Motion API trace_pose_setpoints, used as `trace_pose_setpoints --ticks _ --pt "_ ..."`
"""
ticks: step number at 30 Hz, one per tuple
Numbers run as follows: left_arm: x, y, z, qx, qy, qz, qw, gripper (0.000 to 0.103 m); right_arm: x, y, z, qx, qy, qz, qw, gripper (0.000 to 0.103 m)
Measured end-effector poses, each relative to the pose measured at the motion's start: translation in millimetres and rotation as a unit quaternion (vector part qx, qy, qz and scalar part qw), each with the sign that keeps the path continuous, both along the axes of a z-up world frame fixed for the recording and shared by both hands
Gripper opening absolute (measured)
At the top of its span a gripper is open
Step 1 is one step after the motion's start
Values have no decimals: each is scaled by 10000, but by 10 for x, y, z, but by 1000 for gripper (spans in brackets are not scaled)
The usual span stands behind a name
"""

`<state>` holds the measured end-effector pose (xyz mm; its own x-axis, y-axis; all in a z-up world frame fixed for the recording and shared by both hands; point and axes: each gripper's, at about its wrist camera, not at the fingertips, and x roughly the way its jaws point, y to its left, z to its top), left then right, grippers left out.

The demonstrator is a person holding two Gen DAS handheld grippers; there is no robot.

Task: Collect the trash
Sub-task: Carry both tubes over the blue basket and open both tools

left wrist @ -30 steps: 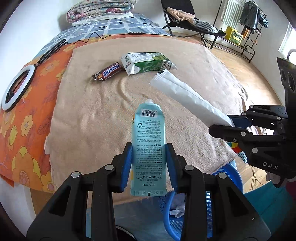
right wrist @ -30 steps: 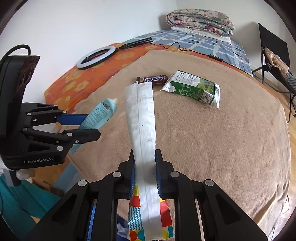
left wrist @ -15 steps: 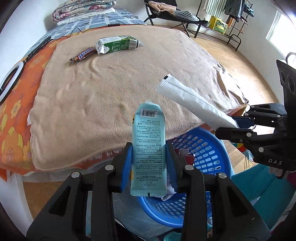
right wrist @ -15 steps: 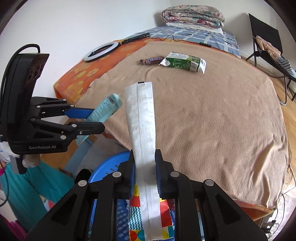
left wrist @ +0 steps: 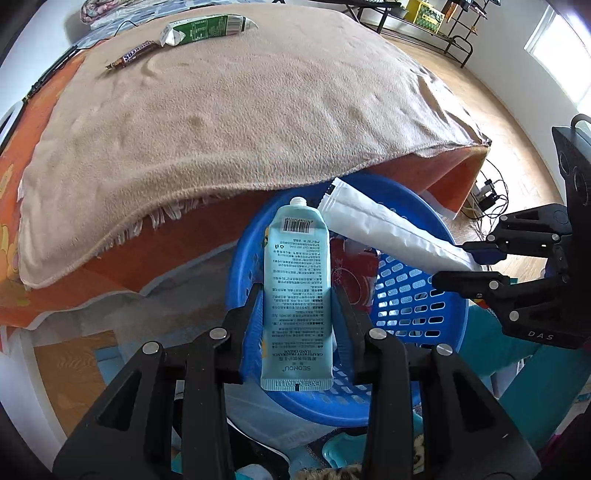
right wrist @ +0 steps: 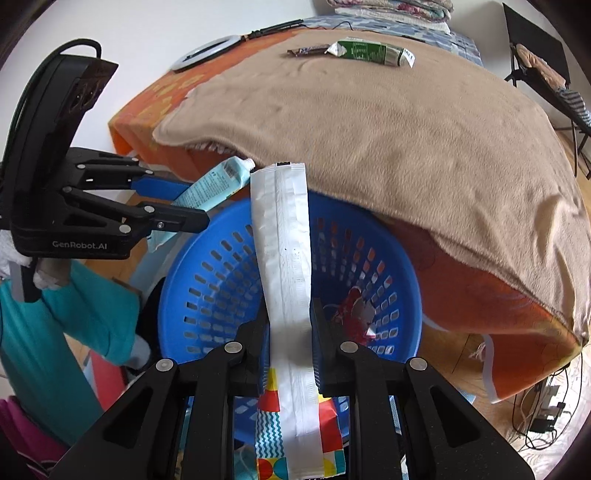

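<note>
1. My left tool is squeezing a light blue tube. The tube sticks out past the tips, with its cap end pointing away from me.
2. My right tool is pinched narrow on a long white wrapper. The wrapper reaches far out in front of the tips, and its colorful end hangs back behind them.
3. The blue basket sits on the floor right under both tools, tucked against the edge of the bed. A red wrapper already lies inside it.
4. Both things look like they are over the basket, so I think letting go comes next.
5. The long white wrapper could go wrong. Its far end sits near the basket's back rim, under the blanket. If I let go like this, I think it could catch on the rim or tip out onto the floor.
6. The tube is over the side of the basket nearest my left tool. If I open too early, it might hit the rim and bounce out.
7. The two tools are close. They could bump if I swing either one sideways.
8. Far ahead on the bed, a green carton and a candy bar still wait for me.
</note>
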<state>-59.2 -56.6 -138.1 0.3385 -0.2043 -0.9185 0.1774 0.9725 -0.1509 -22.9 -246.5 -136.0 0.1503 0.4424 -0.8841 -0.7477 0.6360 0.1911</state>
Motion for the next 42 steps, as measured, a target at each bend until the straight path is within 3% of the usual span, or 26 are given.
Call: trace_pose_setpoints --ticks 10,26,28,29,30,33,37,42 --pt "-43 -130 -166 -24 241 -101 9997 36 -51 -54 -257 -255 216 -11 9994 17" --pt "-19 -103 -211 15 366 -85 9993 37 -46 -9 -342 -395 234 -137 9989 23" --pt "-8 -109 -212 13 345 -64 9994 50 -40 -16 -340 -413 203 -169 9988 29" --pt "-7 -102 -206 10 324 -50 9995 52 -39 -18 -337 -412 191 -181 9988 34" --pt "-5 -93 -199 8 313 -42 9995 53 -36 -22 -333 -413 176 -195 9988 39" --pt "10 -63 -183 3 305 -11 9995 53 -26 -35 -322 -411 142 -223 9988 43" --pt "20 -51 -163 -13 257 65 9996 66 -26 -29 -322 -469 100 -256 9985 47" --pt "38 -34 -148 -62 261 136 9995 66 -13 -34 -300 -506 8 -320 9982 52"
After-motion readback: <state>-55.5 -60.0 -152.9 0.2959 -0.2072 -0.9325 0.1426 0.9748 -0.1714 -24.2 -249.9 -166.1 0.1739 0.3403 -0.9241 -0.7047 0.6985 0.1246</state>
